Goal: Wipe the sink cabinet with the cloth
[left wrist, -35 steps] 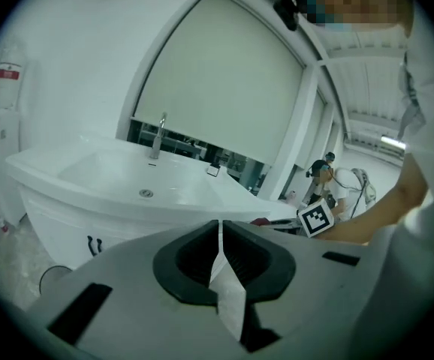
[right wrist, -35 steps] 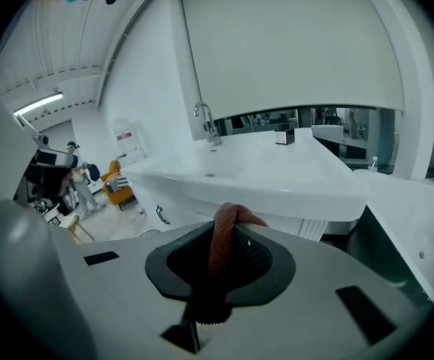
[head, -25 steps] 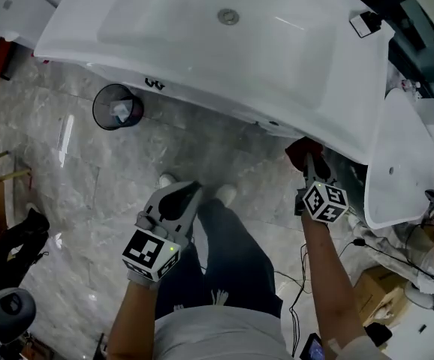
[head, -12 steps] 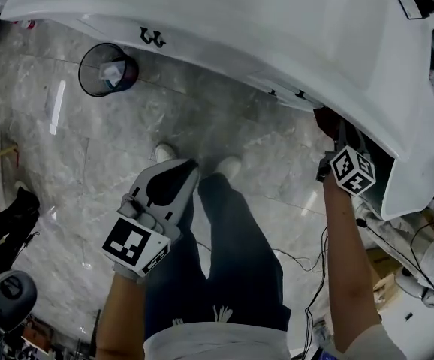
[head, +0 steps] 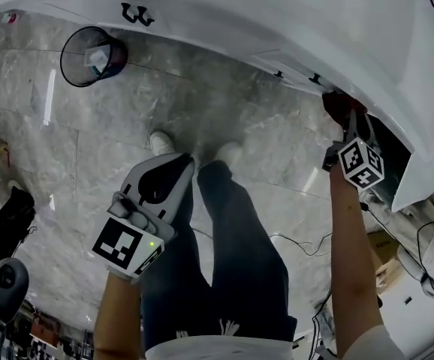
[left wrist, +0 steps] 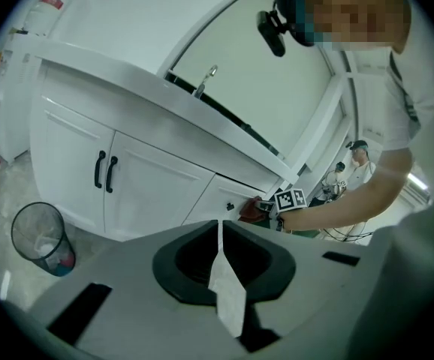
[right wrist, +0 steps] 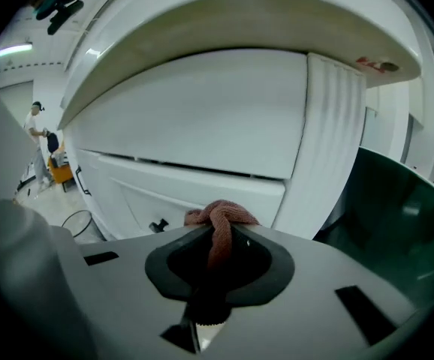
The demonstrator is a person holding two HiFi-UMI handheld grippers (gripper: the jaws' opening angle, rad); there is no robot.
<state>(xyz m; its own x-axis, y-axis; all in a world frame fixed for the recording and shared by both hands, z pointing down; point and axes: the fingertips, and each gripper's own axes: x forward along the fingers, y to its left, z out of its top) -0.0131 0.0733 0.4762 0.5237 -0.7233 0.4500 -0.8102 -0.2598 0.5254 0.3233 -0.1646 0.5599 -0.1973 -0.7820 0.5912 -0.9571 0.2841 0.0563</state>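
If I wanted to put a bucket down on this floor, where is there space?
The marble floor is bare between the wastebasket and the person's shoes, and from the shoes to the sink cabinet. Crowded at the right: a cardboard box and cables lie near the right gripper with its cloth.

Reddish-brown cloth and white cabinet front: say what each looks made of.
Reddish-brown cloth: soft terry or microfibre by the look, with a nubby, matte surface, bunched and twisted in the jaws of the right gripper. White cabinet front: smooth painted or lacquered board, probably; faint sheen, crisp panel edges, no grain showing.
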